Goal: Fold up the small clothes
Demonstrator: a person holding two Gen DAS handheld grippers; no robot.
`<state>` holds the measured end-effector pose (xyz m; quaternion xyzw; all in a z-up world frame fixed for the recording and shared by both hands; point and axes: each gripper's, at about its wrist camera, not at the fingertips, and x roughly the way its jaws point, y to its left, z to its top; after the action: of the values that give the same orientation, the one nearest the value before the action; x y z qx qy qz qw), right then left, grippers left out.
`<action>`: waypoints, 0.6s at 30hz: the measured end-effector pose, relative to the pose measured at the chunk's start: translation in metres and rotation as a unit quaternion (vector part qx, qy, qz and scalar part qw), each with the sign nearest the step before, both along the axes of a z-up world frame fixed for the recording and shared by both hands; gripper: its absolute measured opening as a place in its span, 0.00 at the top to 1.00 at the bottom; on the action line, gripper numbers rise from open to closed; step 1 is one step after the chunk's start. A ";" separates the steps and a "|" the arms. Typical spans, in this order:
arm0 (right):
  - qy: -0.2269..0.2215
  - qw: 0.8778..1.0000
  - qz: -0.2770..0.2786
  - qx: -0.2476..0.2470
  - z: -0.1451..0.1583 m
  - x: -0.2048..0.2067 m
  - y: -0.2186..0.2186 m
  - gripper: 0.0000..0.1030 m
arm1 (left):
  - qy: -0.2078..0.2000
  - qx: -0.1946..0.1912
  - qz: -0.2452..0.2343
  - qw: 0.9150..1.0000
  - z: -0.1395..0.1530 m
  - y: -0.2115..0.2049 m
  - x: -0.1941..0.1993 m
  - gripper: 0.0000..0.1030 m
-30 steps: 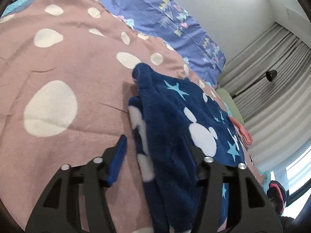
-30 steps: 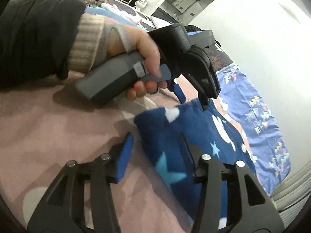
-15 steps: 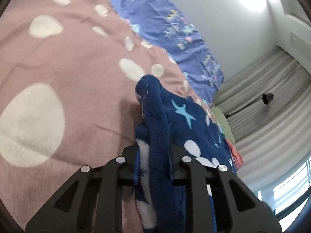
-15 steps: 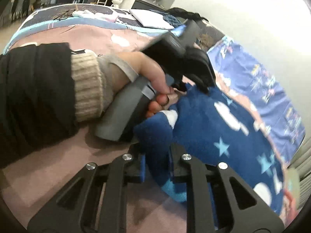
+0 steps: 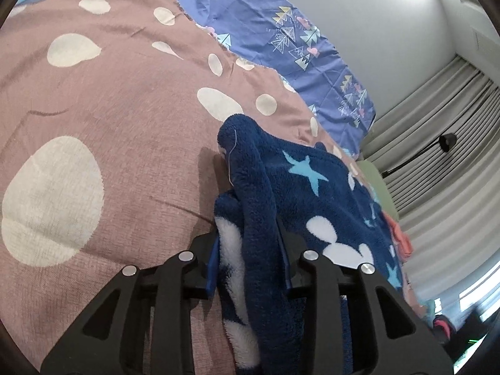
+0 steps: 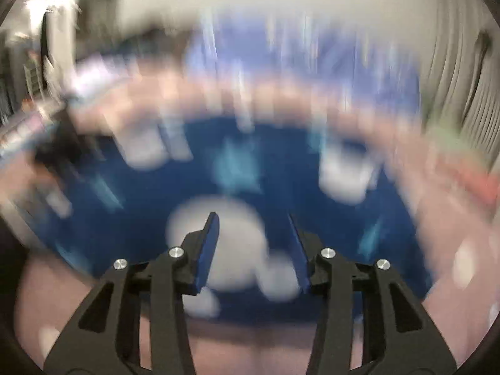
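Left gripper [image 5: 250,262], low centre of the left wrist view, pinches a bunched ridge of the navy fleece garment [image 5: 312,193], though its jaws have just been easing apart; the garment lies on the pink spotted bedspread [image 5: 109,100], running toward the right edge. If the loosening goes on, the thick fold could slip out and flop open. Right gripper [image 6: 253,250], in the badly blurred right wrist view, has just been opening and stands spread and empty above the garment; moving this fast, it could snag or drag the cloth.
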<state>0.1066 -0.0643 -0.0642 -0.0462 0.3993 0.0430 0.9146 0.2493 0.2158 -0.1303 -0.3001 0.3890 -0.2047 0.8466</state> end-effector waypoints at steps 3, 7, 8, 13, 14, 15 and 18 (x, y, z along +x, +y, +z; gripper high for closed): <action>-0.014 0.999 0.007 0.029 -0.012 -0.008 -0.012 0.56 | -0.003 0.021 -0.003 1.000 0.003 -0.005 -0.001 0.65; 0.005 0.998 0.002 0.055 0.010 -0.003 -0.011 0.57 | -0.003 0.016 -0.002 1.000 0.002 -0.004 0.001 0.65; -0.003 0.997 0.006 0.079 0.021 0.003 -0.016 0.58 | -0.003 0.015 -0.002 1.000 0.002 -0.004 0.001 0.65; 0.059 0.993 -0.024 0.100 0.000 0.078 -0.032 0.56 | -0.004 0.014 -0.002 1.000 0.001 -0.003 0.002 0.65; 0.059 0.993 -0.024 0.100 0.000 0.078 -0.032 0.56 | -0.004 0.013 -0.002 1.000 0.001 -0.003 0.001 0.65; 0.058 0.990 -0.019 0.123 -0.006 0.081 -0.039 0.56 | -0.004 0.015 -0.002 1.000 0.001 -0.004 0.001 0.65; 0.083 0.989 -0.015 0.122 0.014 0.083 -0.040 0.56 | -0.005 0.015 -0.001 1.000 0.002 -0.003 0.001 0.65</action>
<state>0.1891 -0.1038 -0.0507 0.0754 0.4658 0.0814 0.8779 0.2502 0.2124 -0.1282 -0.2860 0.3884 -0.2017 0.8525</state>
